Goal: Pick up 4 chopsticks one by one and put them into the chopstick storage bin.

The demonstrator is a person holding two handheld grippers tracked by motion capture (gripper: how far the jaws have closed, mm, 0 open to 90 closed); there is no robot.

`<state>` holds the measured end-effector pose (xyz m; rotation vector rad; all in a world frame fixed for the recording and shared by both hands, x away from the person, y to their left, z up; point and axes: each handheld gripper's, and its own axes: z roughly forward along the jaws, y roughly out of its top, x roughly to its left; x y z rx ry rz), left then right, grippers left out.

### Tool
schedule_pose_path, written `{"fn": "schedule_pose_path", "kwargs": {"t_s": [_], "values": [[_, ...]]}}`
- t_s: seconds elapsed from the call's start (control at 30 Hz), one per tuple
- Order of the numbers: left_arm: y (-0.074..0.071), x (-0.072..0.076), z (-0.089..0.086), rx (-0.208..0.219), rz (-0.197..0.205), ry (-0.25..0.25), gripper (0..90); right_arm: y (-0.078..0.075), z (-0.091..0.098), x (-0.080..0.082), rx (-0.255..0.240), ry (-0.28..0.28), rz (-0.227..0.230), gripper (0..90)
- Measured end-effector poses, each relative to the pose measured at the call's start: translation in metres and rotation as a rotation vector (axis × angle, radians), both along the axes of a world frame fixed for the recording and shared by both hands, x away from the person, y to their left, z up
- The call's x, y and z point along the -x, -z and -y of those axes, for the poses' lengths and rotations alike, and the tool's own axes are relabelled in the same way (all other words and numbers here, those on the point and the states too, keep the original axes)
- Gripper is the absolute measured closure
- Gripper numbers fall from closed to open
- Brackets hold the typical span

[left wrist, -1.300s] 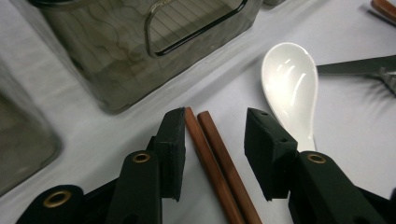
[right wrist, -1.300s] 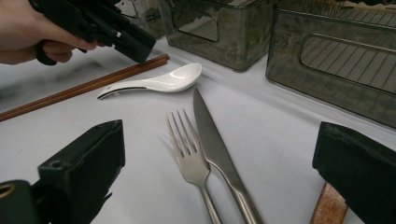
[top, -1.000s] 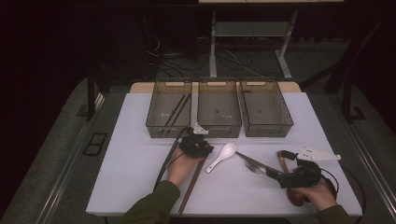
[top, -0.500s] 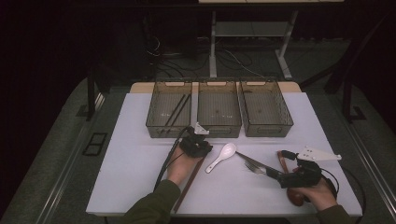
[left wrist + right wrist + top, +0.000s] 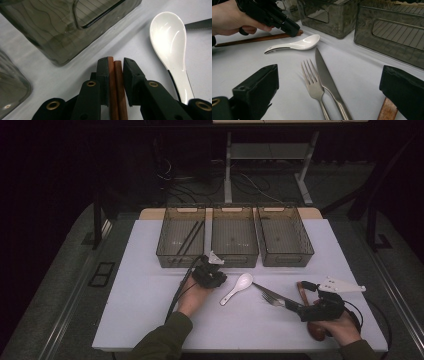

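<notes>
Glossy white ceramic-looking spoon (image 5: 170, 42), brushed metal fork (image 5: 312, 82) and knife (image 5: 327, 77), reddish-brown wooden chopsticks (image 5: 117, 87), smoky translucent plastic bins (image 5: 235, 236), matt white worktop (image 5: 140, 305), matt black jaws.

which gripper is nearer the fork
Right. The right gripper sits open just at the fork, jaws either side of its handle. The left gripper is beyond the white spoon, shut on brown chopsticks.

Two brown chopsticks (image 5: 117, 87) side by side, flat on the white table (image 5: 150, 295), tips clamped between left gripper's (image 5: 115, 72) jaws
</notes>
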<state>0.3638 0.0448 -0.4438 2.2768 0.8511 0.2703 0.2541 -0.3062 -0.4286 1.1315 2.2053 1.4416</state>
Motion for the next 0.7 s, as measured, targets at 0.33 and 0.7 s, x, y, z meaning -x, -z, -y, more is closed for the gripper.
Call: {"fn": "schedule_pose_path", "kwargs": {"t_s": [0.33,0.7], "values": [[-0.002,0.001,-0.002,0.039,-0.002,-0.006,64.4,0.0,0.0,0.0,0.002,-0.004,0.003,2.7],[-0.03,0.015,-0.034,0.154,0.027,0.034,45.9,-0.001,-0.001,0.001,0.001,-0.009,0.004,2.7]]}}
